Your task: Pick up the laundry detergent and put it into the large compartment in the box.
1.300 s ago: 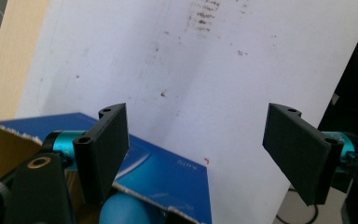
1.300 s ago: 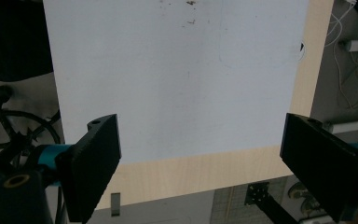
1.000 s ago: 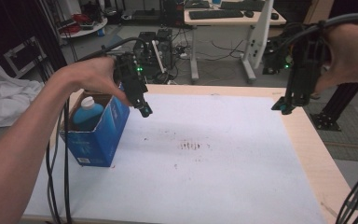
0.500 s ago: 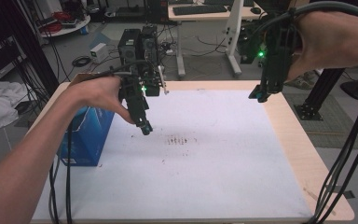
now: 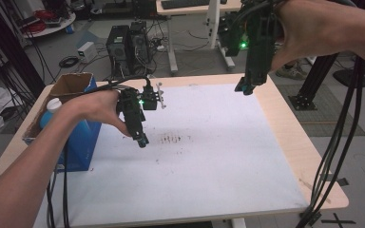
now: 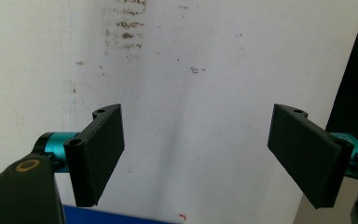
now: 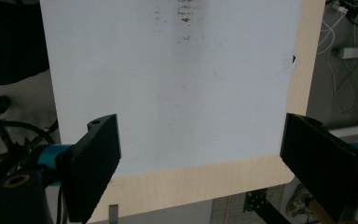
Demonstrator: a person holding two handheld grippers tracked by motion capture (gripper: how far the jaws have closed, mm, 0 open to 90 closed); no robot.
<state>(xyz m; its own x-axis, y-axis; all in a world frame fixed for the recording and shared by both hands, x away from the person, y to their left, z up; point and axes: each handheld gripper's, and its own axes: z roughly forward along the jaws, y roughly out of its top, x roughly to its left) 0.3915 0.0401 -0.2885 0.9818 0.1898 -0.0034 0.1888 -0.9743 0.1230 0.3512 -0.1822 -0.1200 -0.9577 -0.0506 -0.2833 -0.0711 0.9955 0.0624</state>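
Both hand-held grippers were open and empty: the left hand-held gripper [image 5: 141, 140] hovered just right of the blue box [image 5: 78, 137]; the right hand-held gripper [image 5: 245, 88] hung far right. Likely next: reaching the bottle [image 5: 51, 110] inside.

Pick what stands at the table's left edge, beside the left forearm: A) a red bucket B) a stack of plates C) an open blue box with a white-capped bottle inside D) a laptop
C: an open blue box stands there, and a white-capped bottle shows inside it.
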